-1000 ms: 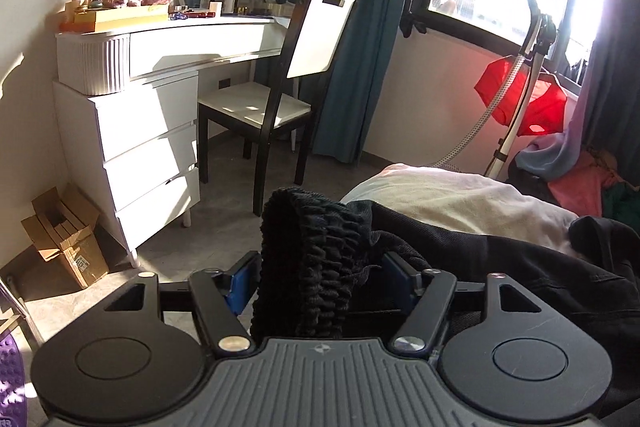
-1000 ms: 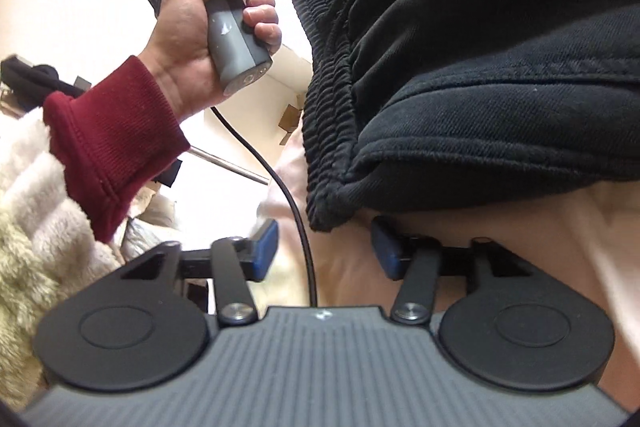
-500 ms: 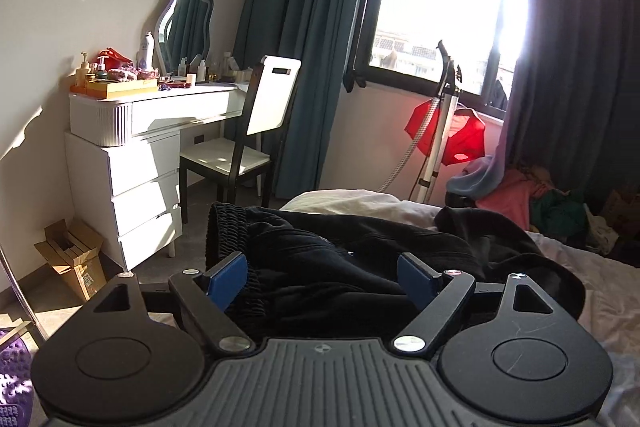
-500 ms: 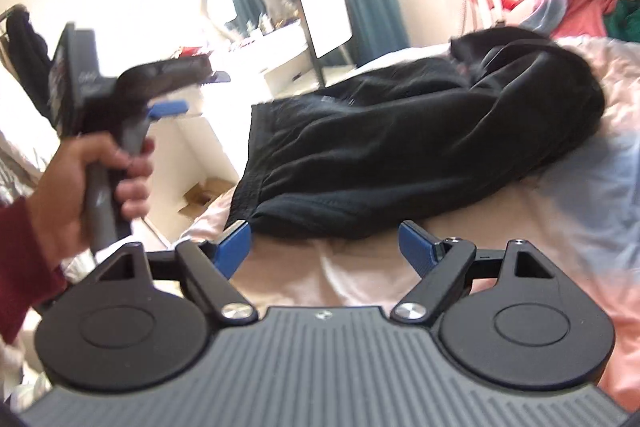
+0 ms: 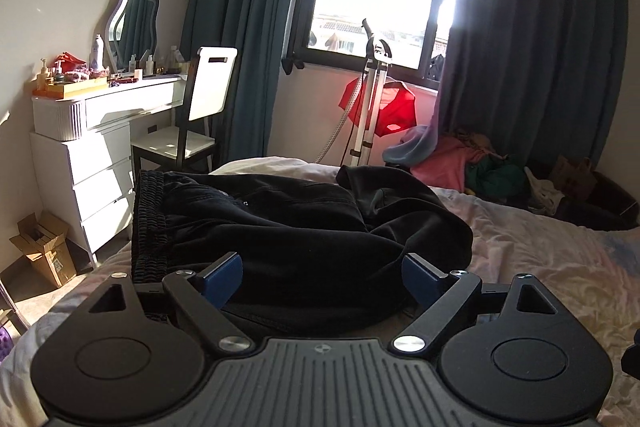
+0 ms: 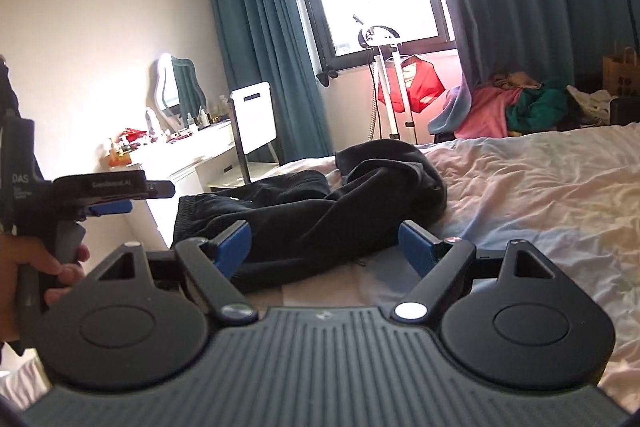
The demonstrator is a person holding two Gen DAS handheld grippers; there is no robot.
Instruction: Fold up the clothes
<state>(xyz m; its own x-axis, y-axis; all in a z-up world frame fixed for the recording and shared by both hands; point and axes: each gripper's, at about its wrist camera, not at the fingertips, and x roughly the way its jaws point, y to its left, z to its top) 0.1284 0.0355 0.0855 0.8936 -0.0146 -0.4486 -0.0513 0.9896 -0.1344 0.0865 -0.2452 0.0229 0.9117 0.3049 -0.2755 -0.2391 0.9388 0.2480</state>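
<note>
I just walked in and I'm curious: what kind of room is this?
A bedroom, most likely: black clothes lie on a bed, a white dressing table with a mirror stands by the wall, and curtains frame the window.

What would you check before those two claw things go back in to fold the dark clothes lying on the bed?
1. Left gripper free: ok, jaws opening, nothing pinched between them.
2. Right gripper free: ok, jaws wide apart, no cloth clamped.
3. Black garment resting on the bed: ok, it lies near the bed's left edge.
4. Garment spread flat: not ok, the far end is bunched into a hump.
5. Elastic waistband reachable: ok, it shows at the garment's left end.
6. Which part is bunched at the far end: cannot tell.
</note>
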